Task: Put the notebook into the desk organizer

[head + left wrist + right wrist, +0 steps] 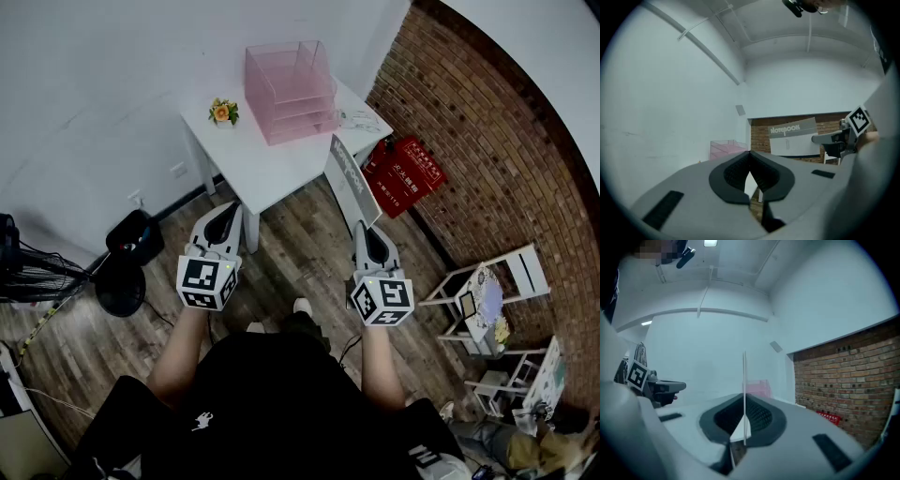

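One pink see-through plastic desk organizer [291,86], tiered, stands at the back of the white tabletop [272,164], against the wall. Through its walls only its own shelves show. One small pot of orange flowers [223,112] sits to its left on the tabletop, apart from it. A clear flat item lies at the right corner, too small to identify.

One notebook [348,180], grey cover with a white lower part, the word NOTEBOOK printed across the grey. It is held in the air off the tabletop's near right edge, on edge, well short of the organizer. Right tongs [744,401] closed on its lower end; the right gripper view shows its thin edge upright between the pads.

Left tongs [750,157] closed, tips together, nothing between them. They are held level over the wooden floor, just in front of the tabletop.

One red box [404,172] with white print on the floor by the brick wall.

Tongs counted: two.
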Tool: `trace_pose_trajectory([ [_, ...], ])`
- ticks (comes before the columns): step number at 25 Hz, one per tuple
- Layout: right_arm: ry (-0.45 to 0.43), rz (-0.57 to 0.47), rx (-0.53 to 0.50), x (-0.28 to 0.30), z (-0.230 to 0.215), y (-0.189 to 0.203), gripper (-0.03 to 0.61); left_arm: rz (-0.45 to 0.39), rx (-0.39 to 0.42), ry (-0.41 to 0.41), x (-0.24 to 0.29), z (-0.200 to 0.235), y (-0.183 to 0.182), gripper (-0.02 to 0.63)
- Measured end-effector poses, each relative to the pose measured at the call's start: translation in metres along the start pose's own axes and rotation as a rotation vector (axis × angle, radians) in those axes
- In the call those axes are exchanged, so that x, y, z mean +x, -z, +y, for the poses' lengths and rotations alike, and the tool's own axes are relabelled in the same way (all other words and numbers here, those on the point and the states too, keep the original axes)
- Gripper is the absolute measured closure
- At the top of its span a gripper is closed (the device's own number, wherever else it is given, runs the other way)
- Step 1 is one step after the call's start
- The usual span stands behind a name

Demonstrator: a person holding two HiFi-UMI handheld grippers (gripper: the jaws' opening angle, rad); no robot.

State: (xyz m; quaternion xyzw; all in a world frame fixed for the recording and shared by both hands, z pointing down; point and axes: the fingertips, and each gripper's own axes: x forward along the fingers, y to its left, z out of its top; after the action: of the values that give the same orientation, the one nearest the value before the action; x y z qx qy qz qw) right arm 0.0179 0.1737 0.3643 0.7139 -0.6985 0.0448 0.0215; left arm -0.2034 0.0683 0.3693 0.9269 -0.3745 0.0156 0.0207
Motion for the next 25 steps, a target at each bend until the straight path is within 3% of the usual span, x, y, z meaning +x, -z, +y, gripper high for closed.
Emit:
trace_pose_trajectory([
  [25, -0.013, 0.003, 0.046, -0.015, 0.018, 0.012, 0.568, 0.039, -0.018, 0.029, -0.025, 0.001, 0.022, 0.611],
])
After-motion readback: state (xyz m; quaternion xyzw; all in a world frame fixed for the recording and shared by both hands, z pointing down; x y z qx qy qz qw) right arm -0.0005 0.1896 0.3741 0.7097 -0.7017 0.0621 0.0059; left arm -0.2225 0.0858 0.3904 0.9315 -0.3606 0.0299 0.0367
